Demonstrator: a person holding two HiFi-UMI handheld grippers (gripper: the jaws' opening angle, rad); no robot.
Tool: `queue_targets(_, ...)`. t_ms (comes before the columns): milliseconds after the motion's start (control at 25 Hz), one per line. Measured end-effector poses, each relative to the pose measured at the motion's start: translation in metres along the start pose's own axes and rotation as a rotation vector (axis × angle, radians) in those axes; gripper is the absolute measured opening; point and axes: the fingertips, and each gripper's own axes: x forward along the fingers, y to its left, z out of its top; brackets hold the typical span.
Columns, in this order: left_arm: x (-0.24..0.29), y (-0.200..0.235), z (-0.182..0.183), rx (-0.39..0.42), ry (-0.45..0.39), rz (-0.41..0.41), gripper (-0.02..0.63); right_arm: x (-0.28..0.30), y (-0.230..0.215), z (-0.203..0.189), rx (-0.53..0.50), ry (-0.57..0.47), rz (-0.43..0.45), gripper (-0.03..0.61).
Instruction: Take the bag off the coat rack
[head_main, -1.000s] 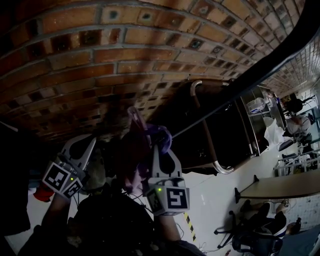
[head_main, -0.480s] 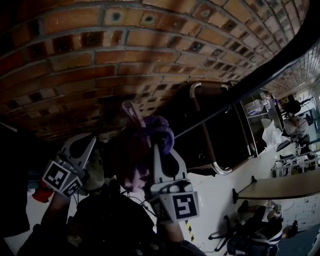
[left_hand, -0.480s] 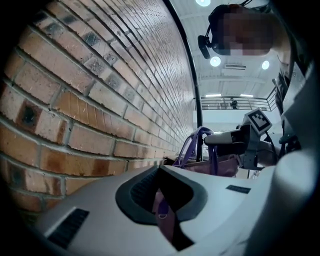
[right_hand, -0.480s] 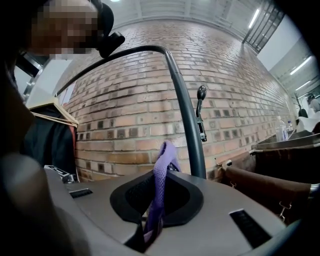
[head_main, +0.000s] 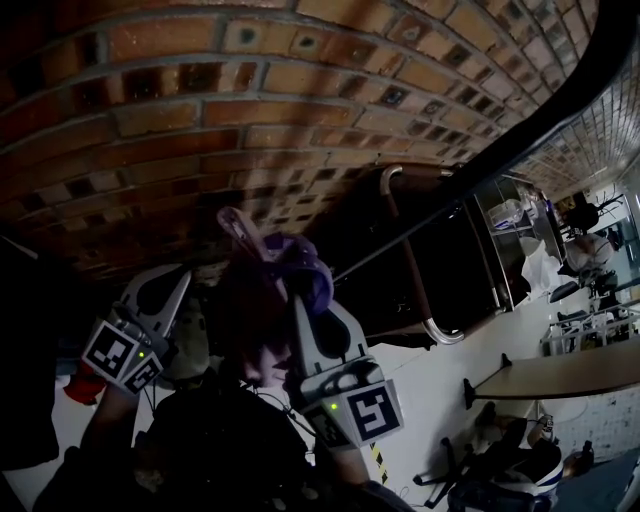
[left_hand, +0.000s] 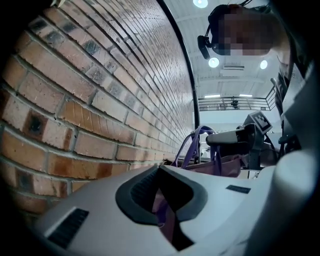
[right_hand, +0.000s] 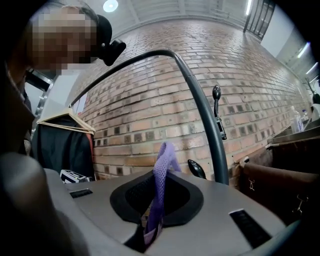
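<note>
The bag (head_main: 255, 310) is purple-pink cloth with purple webbing handles (head_main: 290, 255), and it hangs between my two grippers in front of the brick wall. My right gripper (head_main: 298, 300) is shut on one purple strap (right_hand: 161, 175), which rises out of its jaws. My left gripper (head_main: 176, 288) is at the bag's left side, its jaws closed on a fold of the pink fabric (left_hand: 167, 220). The coat rack's black curved pole (right_hand: 200, 100) stands just right of the strap, with knobbed hooks (right_hand: 216, 95) on it. In the left gripper view the bag's top (left_hand: 222, 162) shows beside the right gripper (left_hand: 235, 137).
A dark garment on a wooden hanger (right_hand: 65, 120) hangs at the left of the rack. A brown leather item (right_hand: 280, 185) sits to the right. A chrome tube frame (head_main: 420, 300), a table (head_main: 560, 375) and office chairs (head_main: 500, 470) stand on the pale floor to the right.
The right gripper has lifted the strap a little up and to the left, and the handles' loop now sits higher against the wall. The left gripper has hardly moved.
</note>
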Motion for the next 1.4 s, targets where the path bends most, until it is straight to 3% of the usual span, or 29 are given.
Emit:
queue_targets(600,-0.03,-0.029,-0.013,-0.004,0.037,-0.006,0.006,-0.044,0.034,-0.023,0.088,0.012,0.076,0.04)
queue_targets(880,-0.044,-0.066,-0.009,0.034,0.011,0.029,0.006,-0.08,0.035,-0.033,0.078,0.016,0.124,0.04)
queue_targets(1400,-0.076,-0.137,-0.022,0.029,0.016,0.052,0.006,-0.148,0.028,-0.058,0.065,0.066,0.12,0.04)
